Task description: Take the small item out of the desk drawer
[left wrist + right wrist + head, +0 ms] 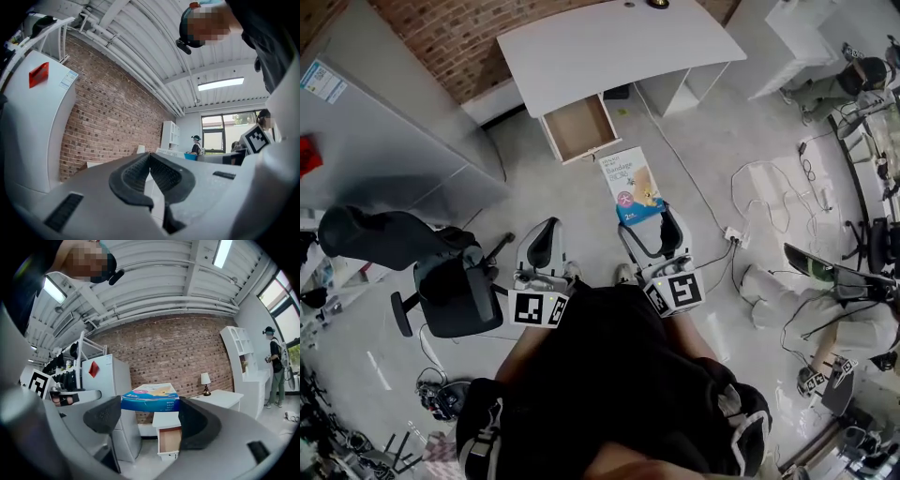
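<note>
The right gripper (150,420) squeezes a flat blue and white cardboard box (151,397) between its dark bumpy pads (105,416). The box is outside the open brown wooden drawer (579,127) of the smooth white desk (609,42), near its front. The left gripper (151,176) has its jaws pressed together, holding nothing.

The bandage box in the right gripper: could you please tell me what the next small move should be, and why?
Probably step forward and set the bandage box on the white desk top. The right gripper has its jaws clamped on the box, well clear of the open drawer, which looks empty, so the removal seems done.
</note>
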The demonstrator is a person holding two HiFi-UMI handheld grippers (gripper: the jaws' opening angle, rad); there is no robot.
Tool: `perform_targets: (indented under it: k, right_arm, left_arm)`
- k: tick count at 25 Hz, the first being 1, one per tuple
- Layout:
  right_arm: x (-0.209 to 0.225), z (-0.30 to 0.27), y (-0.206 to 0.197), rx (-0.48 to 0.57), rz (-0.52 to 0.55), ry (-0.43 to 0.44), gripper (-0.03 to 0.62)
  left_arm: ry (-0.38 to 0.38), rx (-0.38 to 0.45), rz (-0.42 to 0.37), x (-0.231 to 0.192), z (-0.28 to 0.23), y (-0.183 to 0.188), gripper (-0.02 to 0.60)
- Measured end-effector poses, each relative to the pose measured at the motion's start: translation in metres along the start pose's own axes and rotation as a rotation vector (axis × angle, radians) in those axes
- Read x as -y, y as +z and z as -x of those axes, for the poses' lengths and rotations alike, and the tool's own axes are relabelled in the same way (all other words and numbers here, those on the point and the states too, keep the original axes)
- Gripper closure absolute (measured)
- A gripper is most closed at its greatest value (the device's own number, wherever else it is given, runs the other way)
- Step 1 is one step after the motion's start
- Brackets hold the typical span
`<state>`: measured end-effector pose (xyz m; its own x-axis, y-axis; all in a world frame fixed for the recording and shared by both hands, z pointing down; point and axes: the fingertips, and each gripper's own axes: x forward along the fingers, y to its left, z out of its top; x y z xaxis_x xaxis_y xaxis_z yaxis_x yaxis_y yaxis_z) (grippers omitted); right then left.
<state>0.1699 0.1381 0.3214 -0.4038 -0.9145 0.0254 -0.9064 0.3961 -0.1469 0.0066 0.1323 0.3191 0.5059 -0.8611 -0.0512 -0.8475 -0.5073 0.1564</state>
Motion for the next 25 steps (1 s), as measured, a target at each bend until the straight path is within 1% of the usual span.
perform_targets:
  k: [4,9,14,20,25]
  right_arm:
    - [0.005,0.003,-0.005,-0.004,0.009,0.019,0.209]
    - [0.011,0.005,-0.009,-0.009,0.014,0.036,0.209]
    - [0.014,0.006,-0.004,0.003,0.019,0.045,0.209]
    - [0.007,0.006,-0.003,0.006,0.028,0.047,0.209]
    - [-0.001,-0.004,-0.003,0.008,0.034,0.046,0.209]
  left_arm:
    - [0.015,-0.012,-0.004,0.007,-0.004,-0.006,0.572]
    - [0.006,-0.021,-0.028,0.018,-0.007,-0.009,0.572]
    - [0.002,-0.014,-0.023,0.025,-0.009,-0.009,0.572]
    - [-0.008,-0.016,-0.019,0.023,-0.005,-0.011,0.572]
    - [-0.013,-0.015,-0.007,0.011,-0.006,-0.012,0.572]
